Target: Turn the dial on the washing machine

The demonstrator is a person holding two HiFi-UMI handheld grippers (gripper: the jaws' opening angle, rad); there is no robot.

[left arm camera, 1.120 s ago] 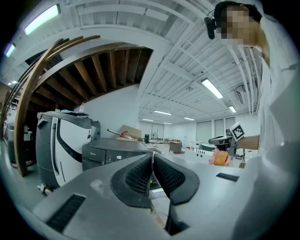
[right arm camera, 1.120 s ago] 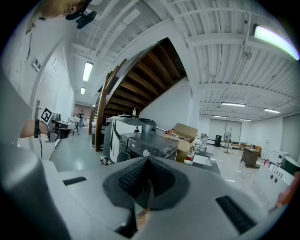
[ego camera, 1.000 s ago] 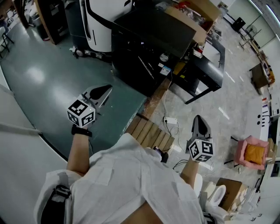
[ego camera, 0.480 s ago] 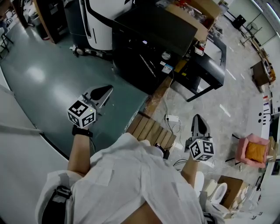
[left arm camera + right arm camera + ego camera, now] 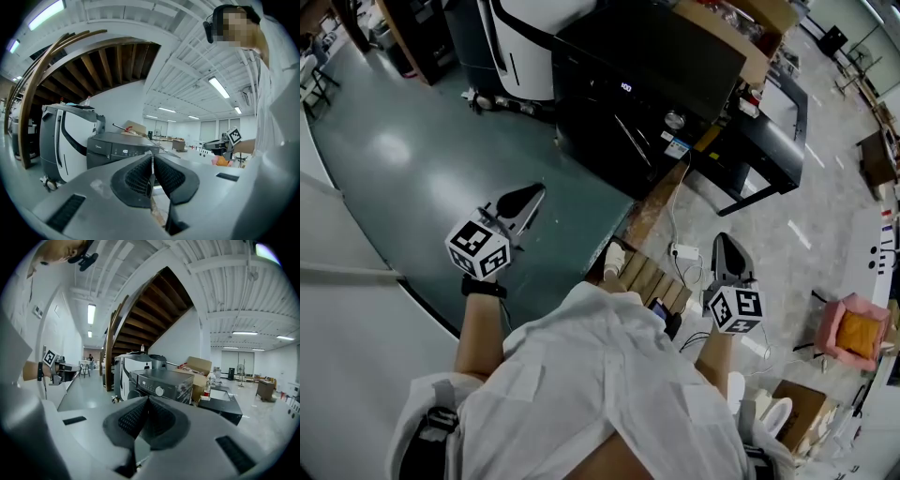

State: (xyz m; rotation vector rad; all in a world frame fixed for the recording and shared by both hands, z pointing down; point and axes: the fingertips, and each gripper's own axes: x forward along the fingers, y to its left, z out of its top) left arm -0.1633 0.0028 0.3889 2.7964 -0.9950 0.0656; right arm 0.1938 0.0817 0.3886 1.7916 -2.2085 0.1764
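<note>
The black washing machine (image 5: 647, 75) stands ahead on the floor, its silver dial (image 5: 675, 119) on the front panel beside a lit display. In the right gripper view the machine (image 5: 164, 380) and dial (image 5: 160, 391) are straight ahead, some distance off. The left gripper view shows the machine (image 5: 117, 150) beyond its jaws. My left gripper (image 5: 532, 194) is held over the green floor, shut and empty. My right gripper (image 5: 722, 244) hovers over the tiled floor, also shut with nothing in it. Both are well short of the machine.
A white and black unit (image 5: 525, 37) stands left of the washer, a cardboard box (image 5: 750, 28) behind it, a low black table (image 5: 769, 131) to its right. A wooden pallet (image 5: 654, 281), a power strip (image 5: 686, 251) with cable and a pink container (image 5: 853, 333) lie nearby.
The washing machine has shifted down and right in the head view as the person moved toward it. Both grippers keep their pose and stay shut.
</note>
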